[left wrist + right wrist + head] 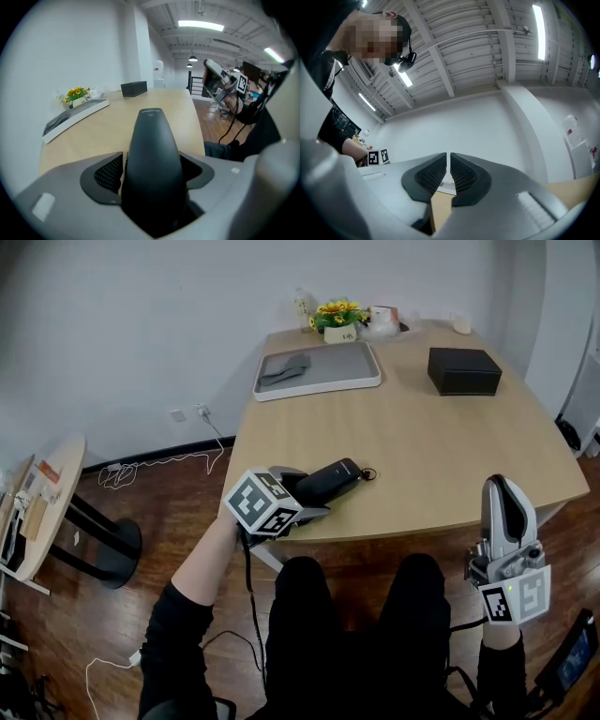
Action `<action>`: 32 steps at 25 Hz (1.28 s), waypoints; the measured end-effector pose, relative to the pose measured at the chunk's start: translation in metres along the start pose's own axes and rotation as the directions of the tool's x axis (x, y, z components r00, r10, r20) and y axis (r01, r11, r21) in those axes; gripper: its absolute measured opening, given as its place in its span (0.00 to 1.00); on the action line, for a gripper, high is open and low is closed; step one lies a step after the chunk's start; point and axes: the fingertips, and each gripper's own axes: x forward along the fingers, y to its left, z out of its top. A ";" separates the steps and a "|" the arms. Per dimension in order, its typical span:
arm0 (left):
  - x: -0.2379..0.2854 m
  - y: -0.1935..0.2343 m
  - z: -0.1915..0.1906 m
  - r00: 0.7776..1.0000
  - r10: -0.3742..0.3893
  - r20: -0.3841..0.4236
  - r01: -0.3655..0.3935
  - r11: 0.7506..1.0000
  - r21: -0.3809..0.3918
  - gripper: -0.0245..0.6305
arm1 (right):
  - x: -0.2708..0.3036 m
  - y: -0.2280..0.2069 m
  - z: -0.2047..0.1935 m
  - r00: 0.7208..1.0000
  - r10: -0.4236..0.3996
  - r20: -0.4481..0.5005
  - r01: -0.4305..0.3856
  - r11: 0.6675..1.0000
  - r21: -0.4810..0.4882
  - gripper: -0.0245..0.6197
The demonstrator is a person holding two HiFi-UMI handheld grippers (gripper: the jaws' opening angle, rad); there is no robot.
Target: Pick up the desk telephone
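A black telephone handset [335,477] lies on the light wooden table [422,451], near its front left edge. My left gripper [309,495] is at that edge and its jaws stand on either side of the handset's near end. In the left gripper view the handset [152,136] fills the gap of the left gripper [152,164]; the right pad stands a little off it, so the gripper is open. My right gripper [503,487] is raised off the table's front right corner and points upward. In its own view the right gripper [448,161] is shut with nothing between its pads.
A grey tray [323,381] with a folded cloth sits at the table's back left, a black box [464,370] at the back right, and a pot of yellow flowers [339,319] at the far edge. A small round side table [47,507] and floor cables lie left.
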 end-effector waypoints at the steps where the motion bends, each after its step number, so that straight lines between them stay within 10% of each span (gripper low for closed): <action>1: 0.000 0.000 0.000 1.000 -0.010 0.019 0.010 1.000 -0.017 0.54 | 0.000 0.000 0.000 1.000 -0.001 0.003 0.001 1.000 0.000 0.08; 11: -0.005 0.010 0.009 0.980 0.131 0.148 -0.127 0.991 -0.038 0.44 | 0.002 0.000 0.004 1.000 -0.008 0.014 0.008 1.000 0.001 0.08; 17: -0.042 0.016 0.021 0.912 0.296 0.284 -0.270 0.955 -0.128 0.44 | 0.002 0.000 0.008 1.000 -0.005 0.029 0.005 1.000 -0.001 0.08; 32: -0.193 -0.027 0.084 0.414 0.650 0.637 -0.661 0.696 -0.281 0.44 | 0.003 -0.002 0.011 0.999 -0.013 0.036 0.013 1.000 0.001 0.07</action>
